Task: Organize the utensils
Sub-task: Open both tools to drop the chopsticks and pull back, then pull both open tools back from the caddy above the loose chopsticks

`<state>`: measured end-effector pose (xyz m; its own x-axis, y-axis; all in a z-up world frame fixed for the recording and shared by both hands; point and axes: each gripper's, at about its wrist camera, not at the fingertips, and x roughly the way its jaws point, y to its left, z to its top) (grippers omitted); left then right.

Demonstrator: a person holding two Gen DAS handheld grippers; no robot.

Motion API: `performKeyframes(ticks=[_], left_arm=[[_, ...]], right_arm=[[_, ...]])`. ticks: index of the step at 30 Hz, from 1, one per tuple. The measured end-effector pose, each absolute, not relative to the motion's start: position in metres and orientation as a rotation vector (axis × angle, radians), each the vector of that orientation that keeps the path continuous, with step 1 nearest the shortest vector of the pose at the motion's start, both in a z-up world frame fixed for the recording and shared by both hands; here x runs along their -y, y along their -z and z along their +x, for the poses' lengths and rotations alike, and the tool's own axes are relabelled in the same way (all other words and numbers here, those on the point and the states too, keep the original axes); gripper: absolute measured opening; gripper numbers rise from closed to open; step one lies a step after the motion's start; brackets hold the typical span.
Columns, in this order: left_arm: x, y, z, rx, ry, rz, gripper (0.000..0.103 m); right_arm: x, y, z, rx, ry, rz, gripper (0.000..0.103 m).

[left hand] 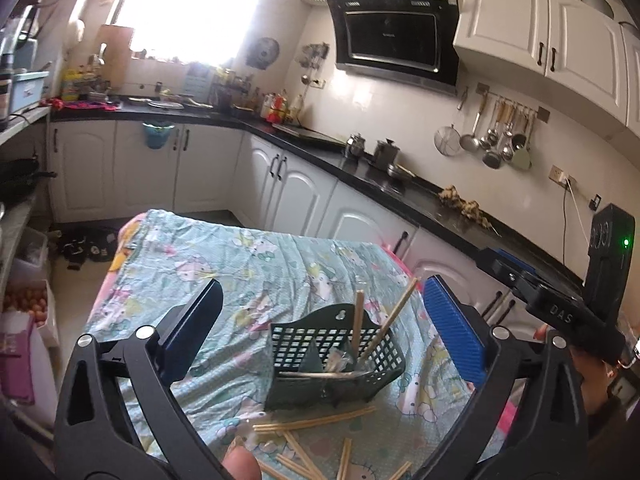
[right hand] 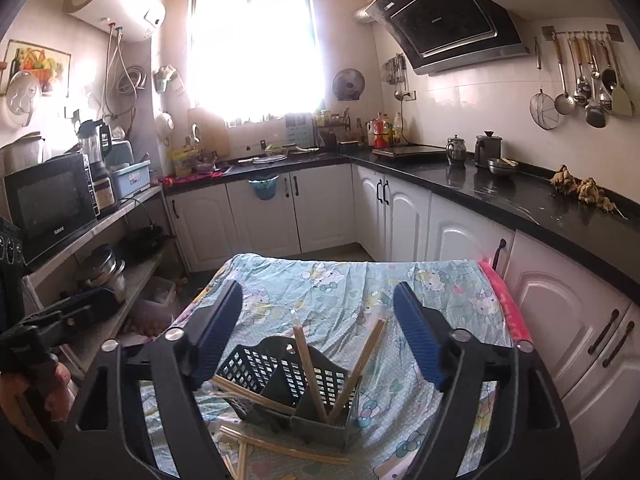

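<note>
Kitchen bench [left hand: 208,240] under cartoon cloth: both claws, left claw [left hand: 322,330] and right claw [right hand: 318,334], gaped wide, empty. Basket [left hand: 334,356] apparently held two upright chopsticks [left hand: 357,316]; loose chopsticks [left hand: 316,424] lay in front. Mid-task; next, pinch one loose stick.

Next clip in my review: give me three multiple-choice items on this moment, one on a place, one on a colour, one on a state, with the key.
1. Where do the loose wooden chopsticks lie?
A. on the cloth in front of the holder
B. on the black counter
C. in the sink

2. The slotted plastic utensil holder is:
A. white
B. dark green
C. red

3. The left claw and right claw are:
A. both open and empty
B. both shut on chopsticks
C. one open, one shut

Key: A, sticks scattered on the patterned tablecloth; B, its mesh walls are dark green; A, pads wide apart, nothing between.
</note>
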<state>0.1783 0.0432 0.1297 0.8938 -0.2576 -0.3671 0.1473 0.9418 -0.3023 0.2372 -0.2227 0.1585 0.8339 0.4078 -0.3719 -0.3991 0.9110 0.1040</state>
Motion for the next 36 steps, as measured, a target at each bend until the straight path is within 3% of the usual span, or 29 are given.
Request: performKeyframes(ticks=[14, 36], left_arm=[[-0.056, -0.114, 0.138, -0.425, 0.179, -0.286, 0.092], [-0.071, -0.081, 0.094, -0.473, 0.141, -0.317, 0.092]], right_arm=[[0.227, -0.154, 0.199, -0.370, -0.429, -0.002, 0.087], [0.214, -0.124, 0.143, -0.415, -0.476, -0.080, 0.090]])
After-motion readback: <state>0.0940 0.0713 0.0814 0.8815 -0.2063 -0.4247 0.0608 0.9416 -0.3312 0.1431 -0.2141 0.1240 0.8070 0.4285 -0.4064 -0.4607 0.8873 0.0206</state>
